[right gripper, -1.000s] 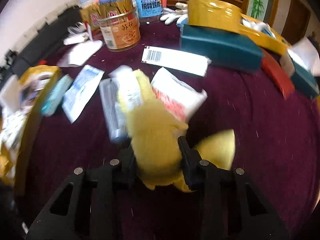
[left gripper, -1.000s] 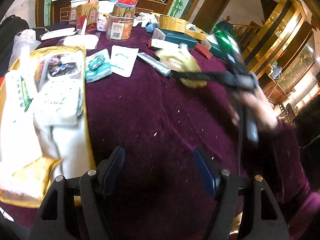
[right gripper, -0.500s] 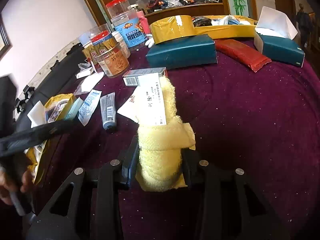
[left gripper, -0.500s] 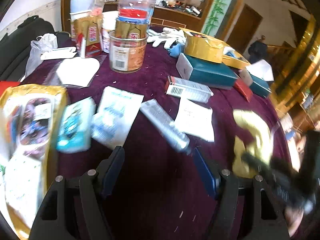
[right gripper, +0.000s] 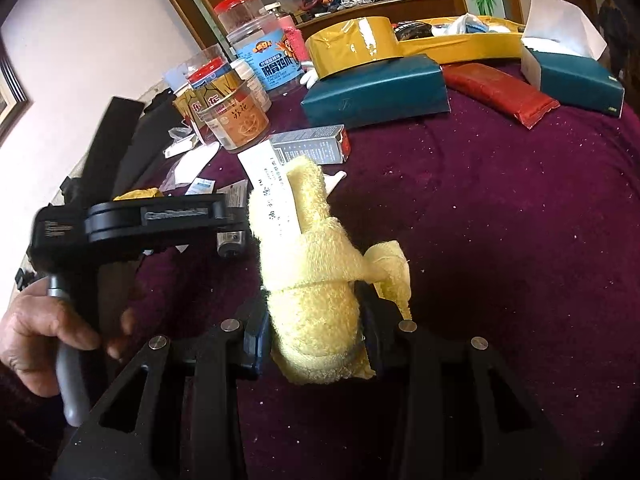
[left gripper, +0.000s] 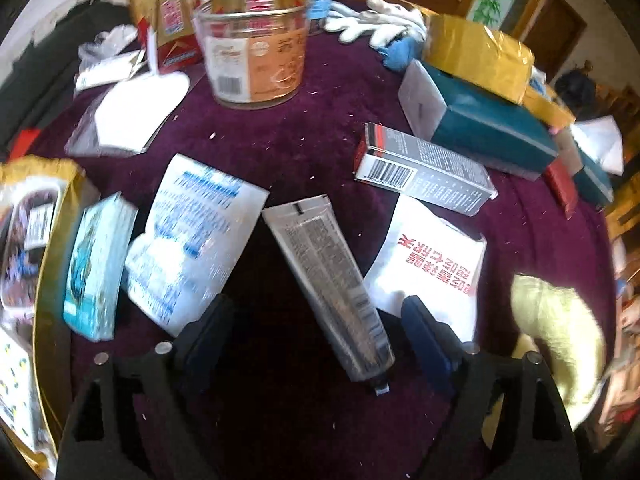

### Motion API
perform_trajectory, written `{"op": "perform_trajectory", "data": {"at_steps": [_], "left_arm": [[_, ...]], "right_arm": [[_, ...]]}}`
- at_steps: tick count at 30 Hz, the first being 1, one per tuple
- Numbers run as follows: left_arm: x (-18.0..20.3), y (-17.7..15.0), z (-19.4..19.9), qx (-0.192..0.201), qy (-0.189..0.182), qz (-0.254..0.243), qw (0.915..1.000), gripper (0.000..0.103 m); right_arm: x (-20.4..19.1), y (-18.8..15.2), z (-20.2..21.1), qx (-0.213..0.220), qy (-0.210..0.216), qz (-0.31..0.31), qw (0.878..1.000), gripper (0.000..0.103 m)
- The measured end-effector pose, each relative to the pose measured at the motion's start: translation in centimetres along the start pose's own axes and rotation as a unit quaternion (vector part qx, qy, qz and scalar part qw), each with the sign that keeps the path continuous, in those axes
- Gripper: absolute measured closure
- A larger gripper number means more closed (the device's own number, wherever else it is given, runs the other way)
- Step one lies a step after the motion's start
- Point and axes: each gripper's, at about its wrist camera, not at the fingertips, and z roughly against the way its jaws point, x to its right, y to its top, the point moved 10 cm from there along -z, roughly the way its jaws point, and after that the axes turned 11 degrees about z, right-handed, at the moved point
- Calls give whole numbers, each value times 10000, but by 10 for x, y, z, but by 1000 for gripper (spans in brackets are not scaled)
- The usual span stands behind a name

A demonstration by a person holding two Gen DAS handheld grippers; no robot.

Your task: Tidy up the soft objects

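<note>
A rolled yellow towel [right gripper: 316,280] with a white paper label sits between the pads of my right gripper [right gripper: 314,332], which is shut on it above the purple tablecloth. The same towel [left gripper: 560,332] shows at the right edge of the left wrist view. My left gripper [left gripper: 316,324] hangs over a grey tube [left gripper: 332,284] lying on the cloth; its jaws are opening, and the tube's cap end lies between them without touching the pads. In the right wrist view a hand [right gripper: 44,332] holds the left gripper's handle at the left.
Around the tube lie a blue-printed white sachet [left gripper: 192,236], a red-printed white packet [left gripper: 432,264], a grey carton [left gripper: 424,168] and a teal pack [left gripper: 96,272]. A gold tray [left gripper: 52,264] sits at the left. Jars [left gripper: 256,60], teal boxes [right gripper: 376,88] and white gloves [left gripper: 376,20] stand farther back.
My left gripper has swung from the tray side to over the grey tube and closer to the table. My right gripper lifted the yellow towel and drew it to the right, then held still.
</note>
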Motion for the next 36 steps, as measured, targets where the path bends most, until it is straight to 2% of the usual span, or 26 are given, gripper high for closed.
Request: {"op": "perform_trajectory", "data": {"at_steps": [2,3,4,5,6,7,8,17,21,26,31,34,36], "left_arm": [[4,-1,-3,93,134,-233,9996,18],[8,-3,-3,166,29,-412,9990,21],[11,-4,-1,211,-116,-526,9983,33],[14,-7,1,295,-259,-732,9965,51],[14,-9,3,415,-241,-928,9945,60],[13,-10,5,492,-204,-1061,9929,74],[14,-11,6,563,-266,-1281,9898,79],[14,-19,15,891,-254,-2045,9745,79],[7,-28,28,869,-516,-1864,9773,79],[-3,-47,67,1079,-868,-1905,9719,79],[-27,-78,122,1262,-1331,-1873,9650,79],[-59,-93,153,1293,-1475,-1813,9637,79],[-98,-97,174,1347,-1451,-1658,9661,79]], "right_arm": [[1,0,0,14,49,-63,10000,66],[2,0,0,17,63,-80,9999,66],[2,-1,0,22,68,-90,9999,66],[2,-1,0,25,67,-91,9999,66],[2,-1,0,21,63,-83,9999,66],[1,-1,0,19,60,-79,9999,66],[1,-1,-1,20,63,-93,9999,66],[0,-2,-1,8,71,-104,9999,66],[-1,-2,0,24,38,-77,10000,66],[-7,-3,1,35,112,-7,9999,66],[-37,1,7,211,898,-216,9955,66],[-75,7,7,261,1269,-138,9915,66],[-109,11,1,230,1522,-49,9881,66]]}}
